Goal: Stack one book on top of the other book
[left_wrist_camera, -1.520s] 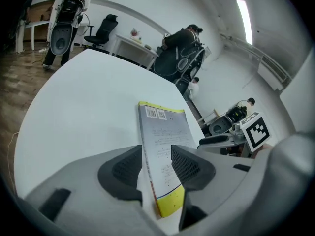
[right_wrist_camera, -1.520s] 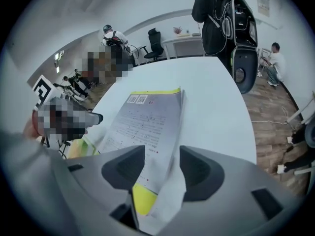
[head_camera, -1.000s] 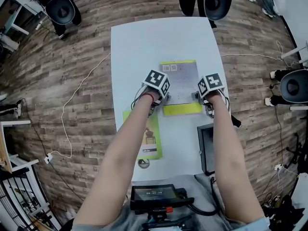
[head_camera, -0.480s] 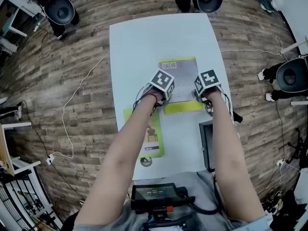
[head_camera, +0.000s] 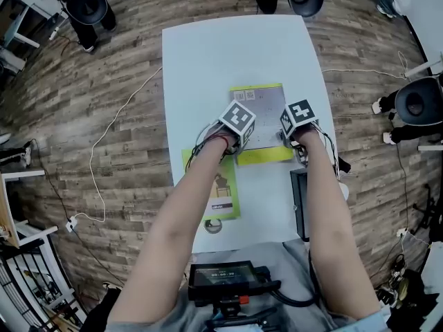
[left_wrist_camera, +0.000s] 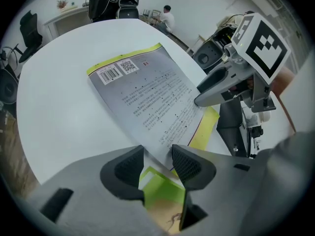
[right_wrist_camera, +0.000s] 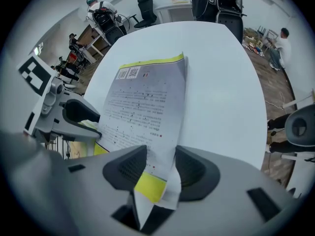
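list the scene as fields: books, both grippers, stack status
grey book: mid table, barcode side up
green book: flat near the table's left edge, partly under the left arm
left gripper: shut on the grey book's near left corner
right gripper: shut on its near right corner; jaws have just been closing
stack: not yet done, books side by side

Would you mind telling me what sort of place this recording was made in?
Most likely an office or lab workroom: a white table stands on wood-pattern flooring, black office chairs sit around it, and cables trail loose across the floor.
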Motion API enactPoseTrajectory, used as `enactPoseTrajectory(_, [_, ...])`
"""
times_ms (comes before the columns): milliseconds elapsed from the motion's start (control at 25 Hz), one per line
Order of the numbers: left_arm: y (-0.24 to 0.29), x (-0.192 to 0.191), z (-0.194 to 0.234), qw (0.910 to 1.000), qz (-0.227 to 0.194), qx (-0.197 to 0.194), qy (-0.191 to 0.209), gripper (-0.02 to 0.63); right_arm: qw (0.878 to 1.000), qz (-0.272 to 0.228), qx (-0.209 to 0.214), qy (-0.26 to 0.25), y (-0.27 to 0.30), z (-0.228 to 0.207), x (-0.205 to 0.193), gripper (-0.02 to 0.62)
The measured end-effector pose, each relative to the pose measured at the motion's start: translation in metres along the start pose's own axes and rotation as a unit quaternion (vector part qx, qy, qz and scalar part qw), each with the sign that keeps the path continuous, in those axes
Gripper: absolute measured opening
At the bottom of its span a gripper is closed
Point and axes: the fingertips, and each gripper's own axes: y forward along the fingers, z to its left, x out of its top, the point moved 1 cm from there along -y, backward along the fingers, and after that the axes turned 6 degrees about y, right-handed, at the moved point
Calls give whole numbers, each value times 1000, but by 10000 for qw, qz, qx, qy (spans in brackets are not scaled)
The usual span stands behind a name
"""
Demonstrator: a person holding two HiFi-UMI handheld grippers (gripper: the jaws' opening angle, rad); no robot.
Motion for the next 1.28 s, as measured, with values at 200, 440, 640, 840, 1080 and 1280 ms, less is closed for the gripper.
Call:
enactPoseTrajectory(200, [-3,-15,0,10000,92,16,6,187,10000,27,50,63,3,13,-8,195])
enactPoseTrajectory(440, [-4,-29,-2,9997,209,85,-7,189,10000,-5,49,66,6,19,-13,195])
enactPoseTrajectory(640, [0,-25,-1,9999,94,-58,7,190,10000,-41,76,40,8,20,-15,196])
enactPoseTrajectory(840, [-14,-25,5,9991,-135,200,353,190,9996,-211,130,-136,4,19,-15,196])
enactPoseTrajectory(1080, [-86,28,24,9757,-1845,330,1136,190,9841,-1504,-125,-942,-52,51,0,196])
enactPoseTrajectory(1280, [-130,72,37,9535,-2643,391,1398,190,9248,-2782,-1590,-2051,-149,68,5,195])
